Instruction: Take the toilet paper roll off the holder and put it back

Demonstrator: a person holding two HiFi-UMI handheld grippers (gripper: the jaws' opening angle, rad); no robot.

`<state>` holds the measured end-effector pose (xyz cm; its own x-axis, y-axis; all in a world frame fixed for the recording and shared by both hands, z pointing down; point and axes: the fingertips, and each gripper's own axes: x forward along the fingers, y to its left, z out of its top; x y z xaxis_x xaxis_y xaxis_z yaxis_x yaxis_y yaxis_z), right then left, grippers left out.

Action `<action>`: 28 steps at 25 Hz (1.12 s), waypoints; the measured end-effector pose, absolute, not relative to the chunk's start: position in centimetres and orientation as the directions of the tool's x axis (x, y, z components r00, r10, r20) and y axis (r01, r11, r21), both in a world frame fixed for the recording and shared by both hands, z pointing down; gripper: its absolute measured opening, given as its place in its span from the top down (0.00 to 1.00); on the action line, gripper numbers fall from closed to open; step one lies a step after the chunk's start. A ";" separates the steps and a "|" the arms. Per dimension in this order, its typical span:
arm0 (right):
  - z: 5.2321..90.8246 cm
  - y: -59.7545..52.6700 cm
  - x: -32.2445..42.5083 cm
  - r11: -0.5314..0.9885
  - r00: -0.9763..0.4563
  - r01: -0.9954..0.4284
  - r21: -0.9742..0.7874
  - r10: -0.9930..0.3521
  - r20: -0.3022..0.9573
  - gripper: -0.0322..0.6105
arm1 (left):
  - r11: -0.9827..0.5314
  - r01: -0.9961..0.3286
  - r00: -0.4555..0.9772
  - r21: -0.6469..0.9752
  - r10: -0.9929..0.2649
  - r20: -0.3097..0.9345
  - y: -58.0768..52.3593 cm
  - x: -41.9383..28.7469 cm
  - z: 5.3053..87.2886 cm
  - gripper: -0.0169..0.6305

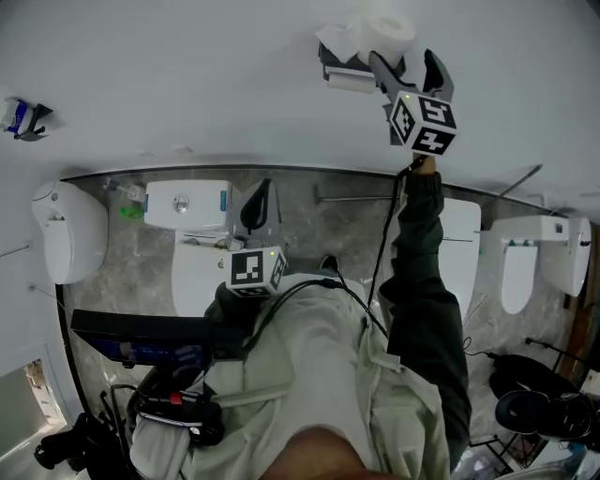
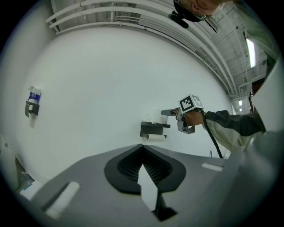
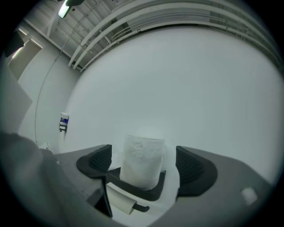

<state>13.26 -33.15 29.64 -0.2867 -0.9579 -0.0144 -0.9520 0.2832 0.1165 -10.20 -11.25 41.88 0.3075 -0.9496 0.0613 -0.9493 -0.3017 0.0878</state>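
Note:
A white toilet paper roll (image 1: 384, 28) (image 3: 142, 166) stands upright on the top shelf of the dark wall holder (image 1: 342, 70) (image 3: 133, 188) (image 2: 153, 128). A second roll (image 3: 120, 201) hangs on the bar under the shelf. My right gripper (image 1: 405, 61) (image 3: 144, 162) is raised to the wall and open. Its pads (image 3: 95, 162) stand on either side of the upright roll, with a gap on each side. My left gripper (image 1: 260, 202) (image 2: 143, 148) hangs low by the person's body, shut on nothing, aimed towards the holder.
Below the white wall are a toilet (image 1: 192, 234) with a tank, a second toilet (image 1: 464, 244) and a wall unit (image 1: 66, 230). A small blue-and-white dispenser (image 1: 23, 117) (image 3: 63, 123) is fixed further left. Cables and dark gear lie at the lower left.

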 end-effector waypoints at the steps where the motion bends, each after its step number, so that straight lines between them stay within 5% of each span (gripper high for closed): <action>1: 29.7 -34.0 13.1 0.282 -0.284 -0.952 0.118 -0.959 -0.002 0.26 | -0.296 -0.951 0.302 0.088 -0.951 0.062 -11.4 -10.5 41.9 0.96; 17: 30.7 -39.7 10.3 0.223 -0.208 -0.955 0.194 -0.973 0.098 0.26 | -0.299 -0.948 0.306 0.106 -0.950 0.057 -13.4 -11.1 42.0 0.96; 28: 26.5 -34.7 9.9 0.215 -0.236 -0.959 0.188 -0.966 -0.103 0.26 | -0.290 -0.950 0.298 0.113 -0.953 0.054 -13.0 -11.6 41.7 0.96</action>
